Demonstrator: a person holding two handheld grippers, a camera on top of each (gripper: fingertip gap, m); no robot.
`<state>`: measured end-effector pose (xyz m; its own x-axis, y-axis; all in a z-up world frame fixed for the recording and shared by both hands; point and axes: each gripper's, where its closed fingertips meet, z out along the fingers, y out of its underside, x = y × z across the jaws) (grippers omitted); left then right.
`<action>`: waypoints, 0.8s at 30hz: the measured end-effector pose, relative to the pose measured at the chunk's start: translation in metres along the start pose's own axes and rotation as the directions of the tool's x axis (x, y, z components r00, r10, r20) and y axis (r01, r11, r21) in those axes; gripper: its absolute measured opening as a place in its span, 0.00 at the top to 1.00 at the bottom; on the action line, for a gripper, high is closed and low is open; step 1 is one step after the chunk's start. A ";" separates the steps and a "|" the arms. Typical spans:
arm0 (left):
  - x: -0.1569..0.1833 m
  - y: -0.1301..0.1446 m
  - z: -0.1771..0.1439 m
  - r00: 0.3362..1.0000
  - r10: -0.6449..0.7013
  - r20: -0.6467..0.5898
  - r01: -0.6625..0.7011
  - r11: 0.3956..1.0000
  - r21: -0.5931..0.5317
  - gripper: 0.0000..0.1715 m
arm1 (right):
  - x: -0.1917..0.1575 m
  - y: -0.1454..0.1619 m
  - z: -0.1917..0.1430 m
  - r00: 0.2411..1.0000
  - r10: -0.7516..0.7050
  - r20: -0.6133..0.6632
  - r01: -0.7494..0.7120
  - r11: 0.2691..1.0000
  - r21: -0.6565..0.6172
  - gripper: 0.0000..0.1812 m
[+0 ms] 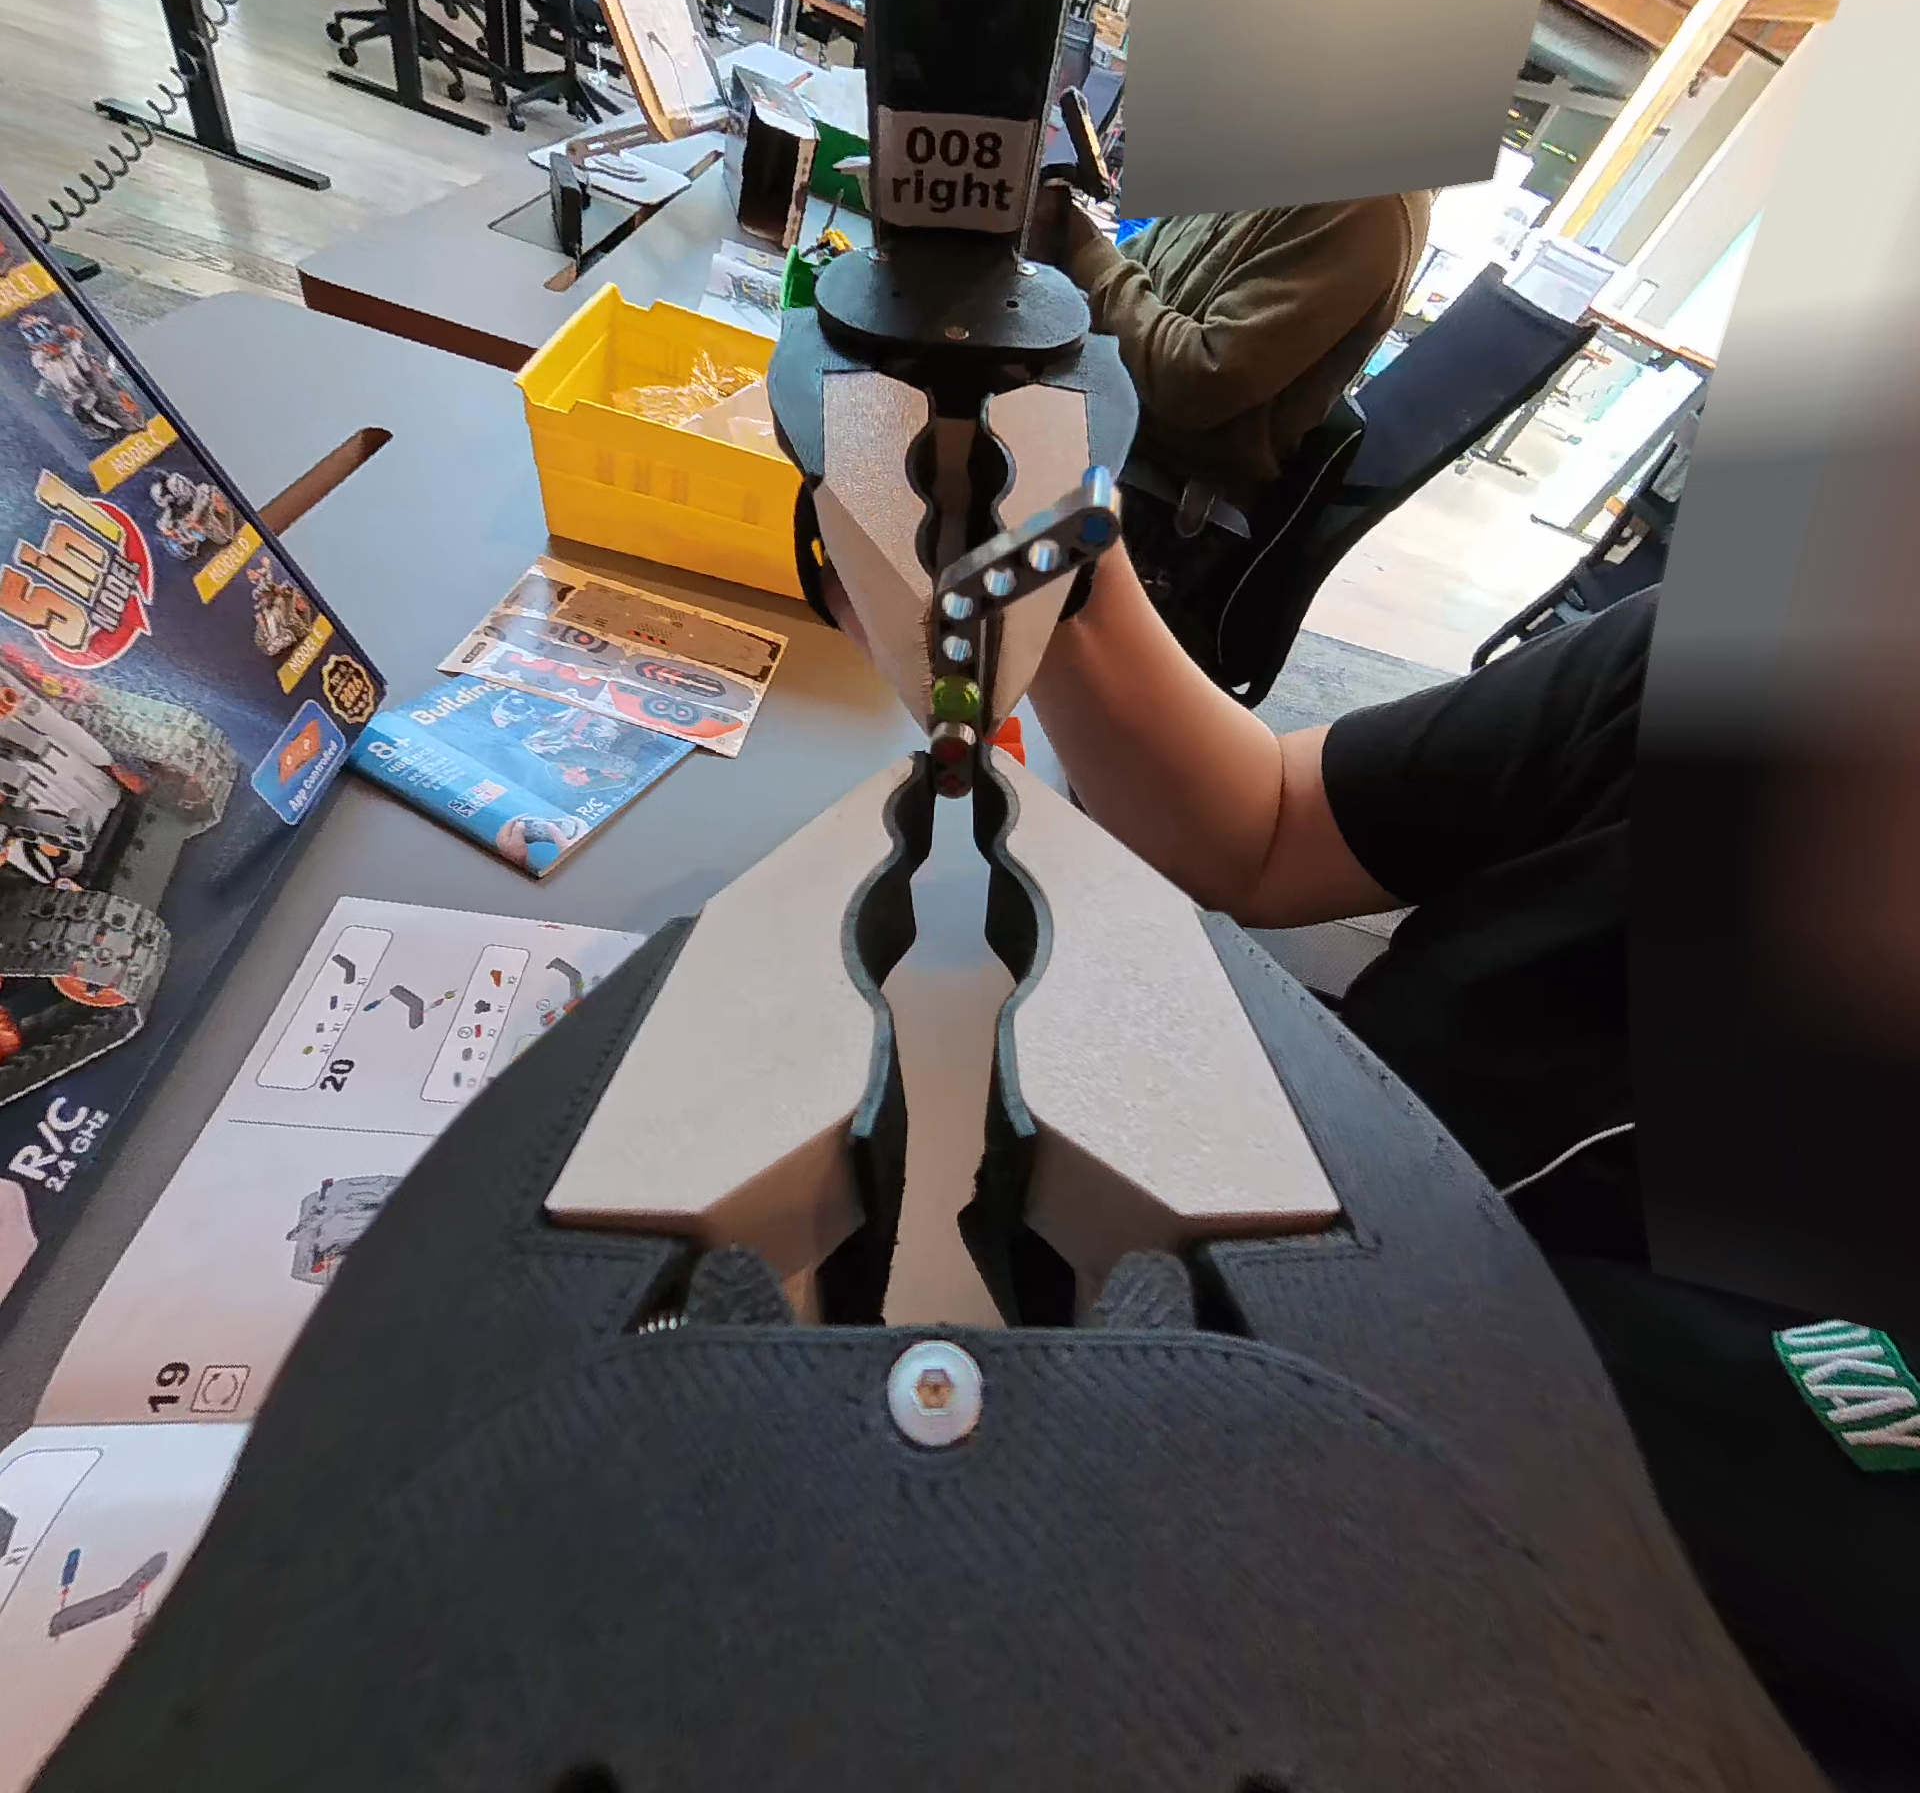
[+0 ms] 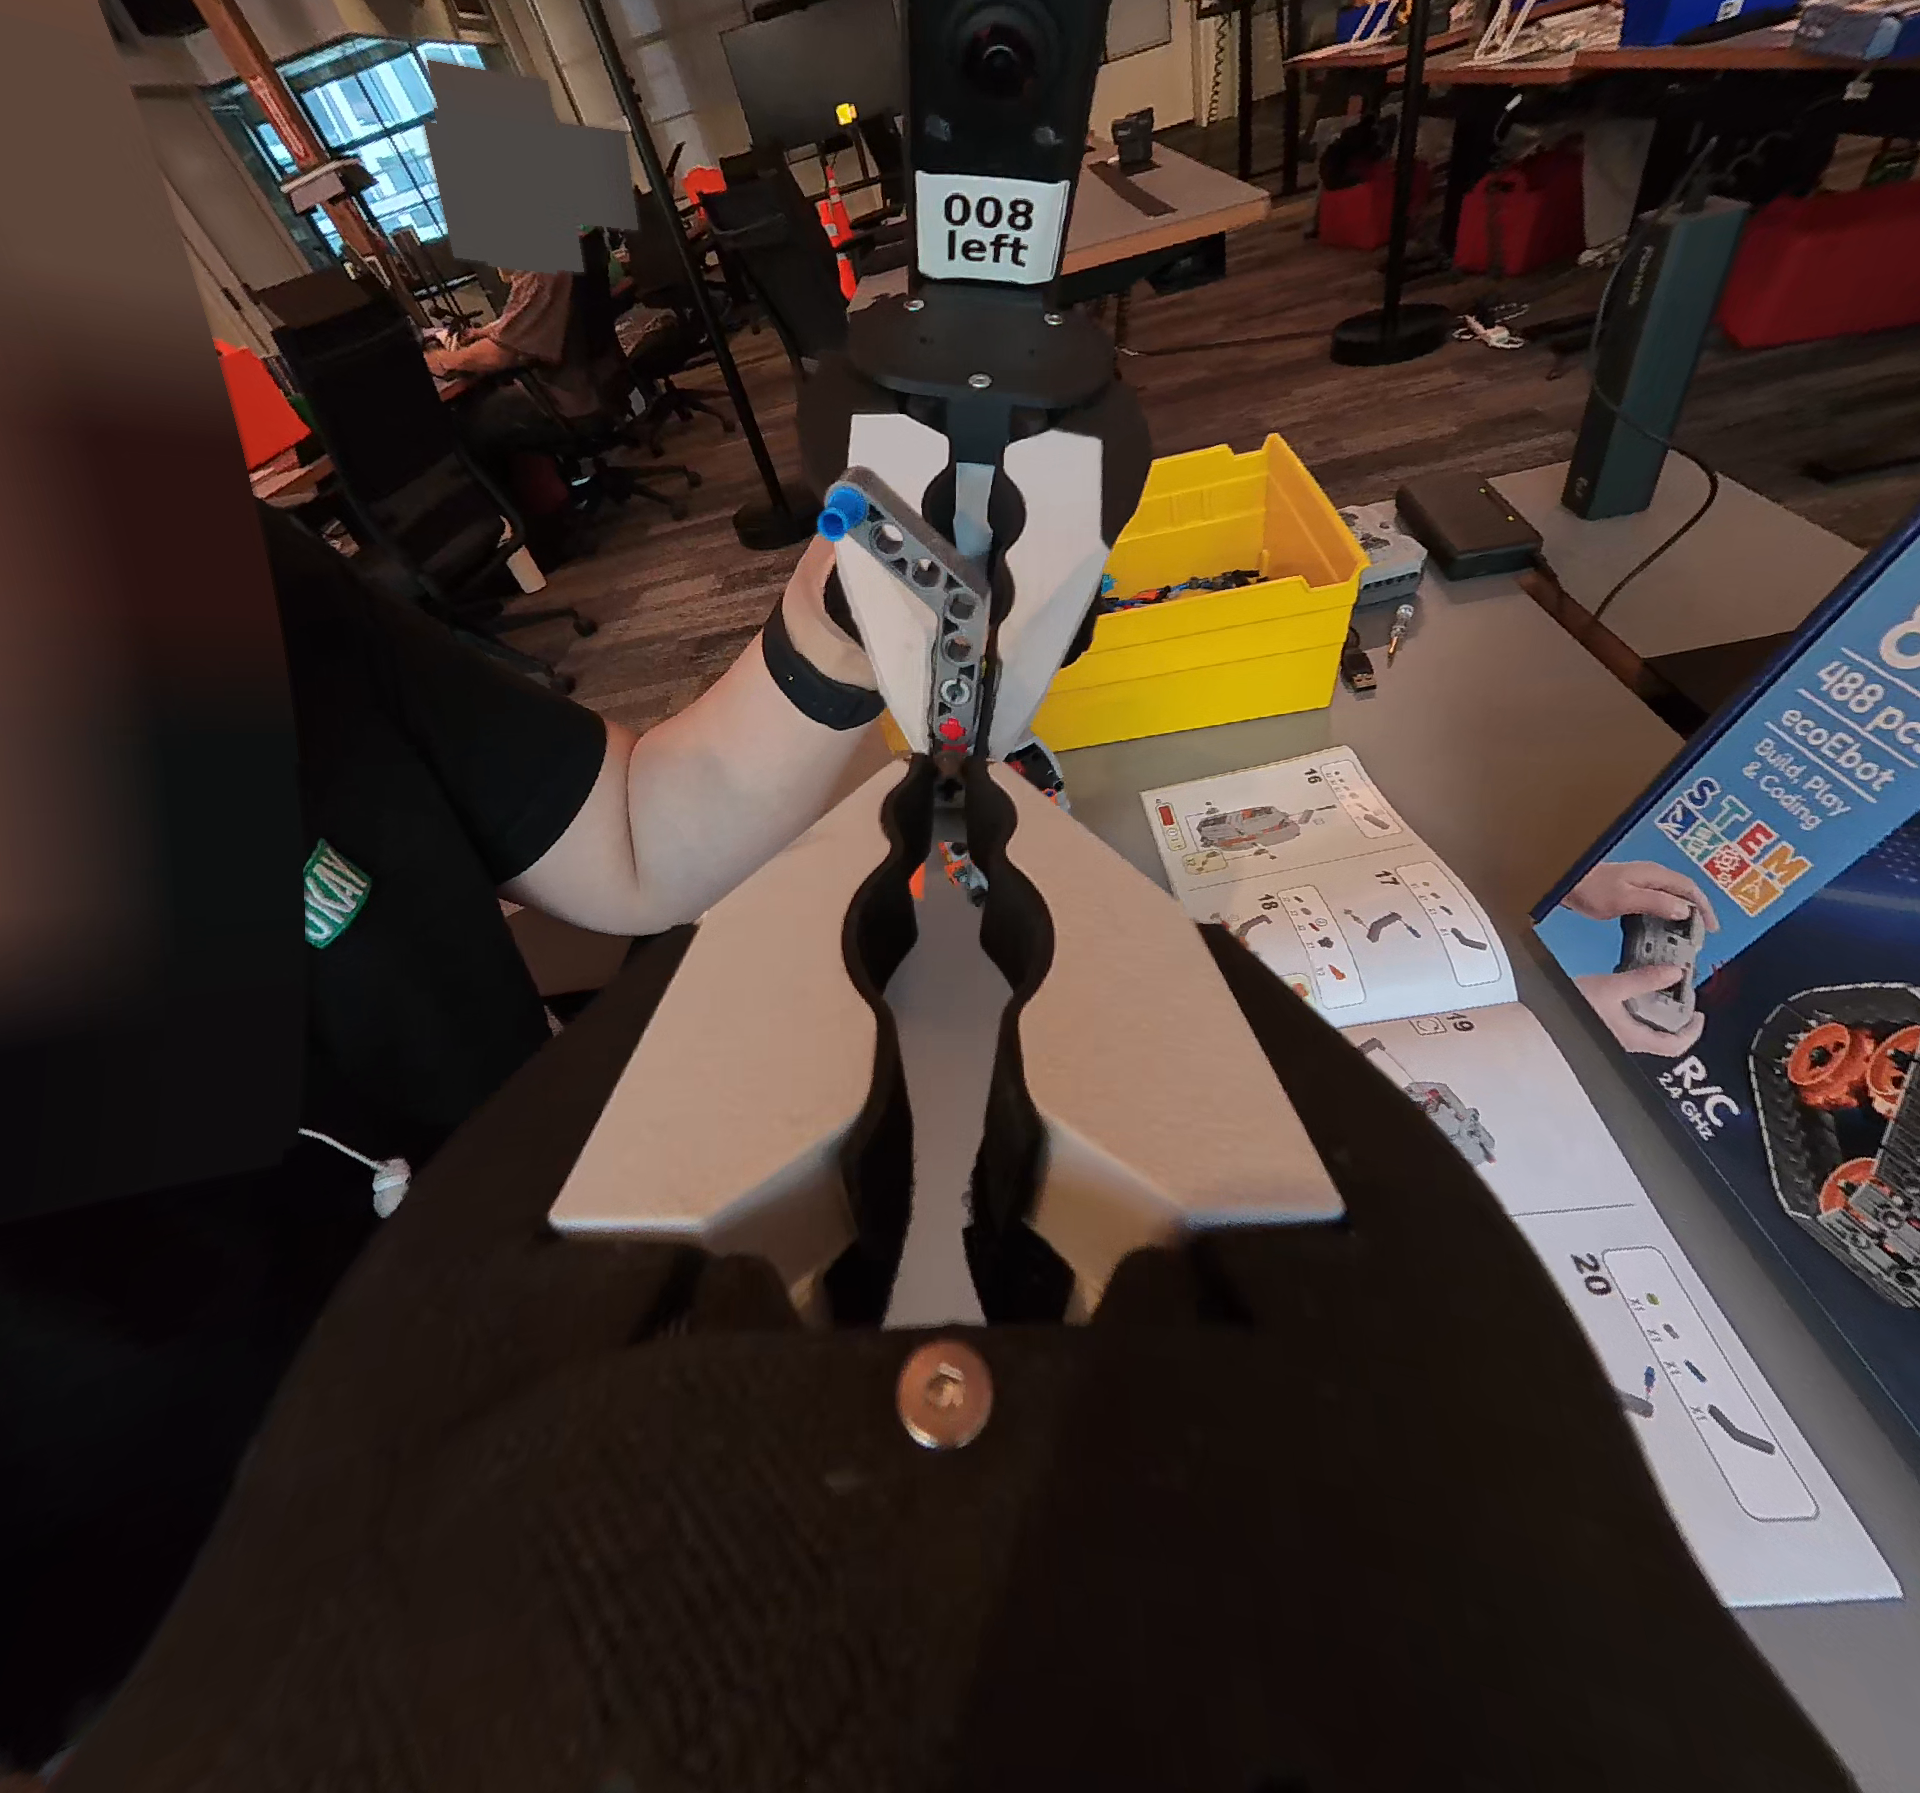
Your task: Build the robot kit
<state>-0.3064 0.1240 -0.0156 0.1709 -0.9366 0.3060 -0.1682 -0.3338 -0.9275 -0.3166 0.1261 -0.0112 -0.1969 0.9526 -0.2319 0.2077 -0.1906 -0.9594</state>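
A grey bent beam with holes (image 1: pixel 1023 564) stands upright between my two grippers, which point tip to tip above the grey table. It has a blue pin (image 1: pixel 1093 528) at its top end, a green pin (image 1: pixel 956 699) lower down and a red pin (image 1: pixel 951 764) at the bottom. My left gripper (image 1: pixel 951 777) is nearly closed on the beam's bottom end at the red pin. My right gripper (image 2: pixel 945 782) is also closed on that end, and shows in the left wrist view (image 1: pixel 956 720) around the green pin. The beam (image 2: pixel 914 559) and the blue pin (image 2: pixel 840 509) also show in the right wrist view.
A yellow bin (image 1: pixel 644 476) of parts stands behind. An open instruction booklet (image 2: pixel 1351 870), a tall kit box (image 2: pixel 1766 912), a sticker sheet (image 1: pixel 623 652) and a small blue booklet (image 1: pixel 520 777) lie around. Small orange parts (image 2: pixel 956 865) lie under the tips. A person's forearm (image 1: pixel 1195 787) reaches in. My two grippers' fingertips are within a few centimetres of each other.
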 end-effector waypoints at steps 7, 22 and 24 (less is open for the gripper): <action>-0.006 -0.006 -0.002 0.999 0.005 0.054 -0.007 0.999 0.034 0.97 | 0.006 -0.006 0.000 0.999 -0.005 -0.047 0.006 0.999 0.038 0.97; -0.019 -0.004 -0.002 0.988 -0.002 0.156 -0.001 1.000 0.018 0.97 | 0.019 -0.003 0.000 0.982 -0.051 -0.180 0.050 0.999 -0.013 0.97; -0.020 -0.003 -0.002 0.986 -0.007 0.165 0.005 1.000 0.011 0.97 | 0.020 -0.001 0.000 0.979 -0.058 -0.196 0.053 0.998 -0.030 0.97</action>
<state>-0.3111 0.1437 -0.0185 0.3296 -0.9038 0.2730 -0.1563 -0.3374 -0.9283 -0.3213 0.1456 -0.0146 -0.0165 0.9900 -0.1400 0.2253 -0.1327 -0.9652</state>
